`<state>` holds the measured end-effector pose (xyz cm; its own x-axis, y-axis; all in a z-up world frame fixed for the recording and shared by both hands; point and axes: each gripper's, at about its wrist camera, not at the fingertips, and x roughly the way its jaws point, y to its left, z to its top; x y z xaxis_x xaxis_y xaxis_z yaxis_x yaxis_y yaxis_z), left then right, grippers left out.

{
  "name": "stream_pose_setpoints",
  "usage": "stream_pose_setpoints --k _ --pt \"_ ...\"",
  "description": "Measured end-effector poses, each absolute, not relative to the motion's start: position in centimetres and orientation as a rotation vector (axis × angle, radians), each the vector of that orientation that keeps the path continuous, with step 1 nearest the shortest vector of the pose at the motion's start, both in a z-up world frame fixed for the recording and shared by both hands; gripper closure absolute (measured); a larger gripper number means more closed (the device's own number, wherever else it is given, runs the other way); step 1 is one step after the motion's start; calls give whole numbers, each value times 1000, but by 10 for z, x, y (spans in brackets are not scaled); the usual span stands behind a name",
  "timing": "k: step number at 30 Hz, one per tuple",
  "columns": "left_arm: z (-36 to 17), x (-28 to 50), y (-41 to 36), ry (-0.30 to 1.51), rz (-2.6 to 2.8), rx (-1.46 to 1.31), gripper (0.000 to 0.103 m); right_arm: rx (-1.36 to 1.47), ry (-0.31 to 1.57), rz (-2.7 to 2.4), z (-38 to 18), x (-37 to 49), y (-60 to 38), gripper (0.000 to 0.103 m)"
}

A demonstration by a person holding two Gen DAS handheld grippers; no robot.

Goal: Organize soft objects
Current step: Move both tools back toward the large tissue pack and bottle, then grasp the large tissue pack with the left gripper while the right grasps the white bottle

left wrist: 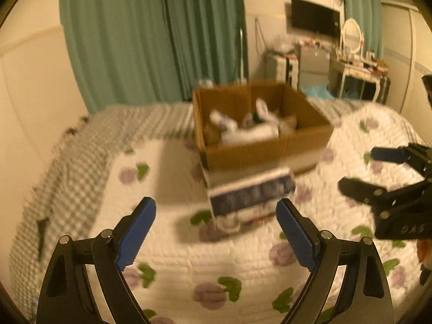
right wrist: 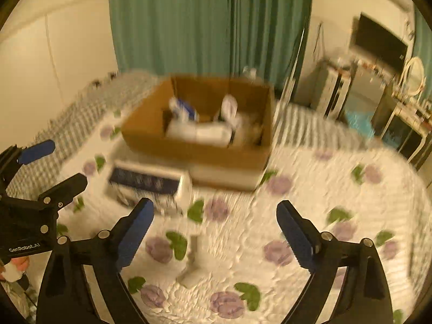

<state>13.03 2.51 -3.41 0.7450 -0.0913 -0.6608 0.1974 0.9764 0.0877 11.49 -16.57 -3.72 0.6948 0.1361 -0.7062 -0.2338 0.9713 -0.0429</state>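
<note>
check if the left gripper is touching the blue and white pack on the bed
Apart. The left wrist view shows the left gripper open, bare quilt between its pads and the pack.

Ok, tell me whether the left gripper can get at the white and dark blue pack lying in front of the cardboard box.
Probably yes. The left gripper is open and empty, with the white and dark blue pack just ahead on the floral quilt, nothing between them.

Green curtains (left wrist: 151, 37) are hanging against cream walls (left wrist: 32, 75) in warm, dim light. A dark television (left wrist: 314, 17) is sitting on the far wall above a white dressing table (left wrist: 359, 73) bearing an oval mirror (left wrist: 351, 35).
</note>
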Motion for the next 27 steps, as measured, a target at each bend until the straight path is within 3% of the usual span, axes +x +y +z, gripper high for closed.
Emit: stream_pose_setpoints --k 10,15,27 --pt "-93 140 16 811 -188 164 11 -85 1036 265 -147 135 -168 35" --pt "-104 144 22 815 -191 176 11 -75 1083 269 -166 140 -172 74" --pt "-99 169 12 766 -259 376 12 2 940 261 -129 135 -206 74"
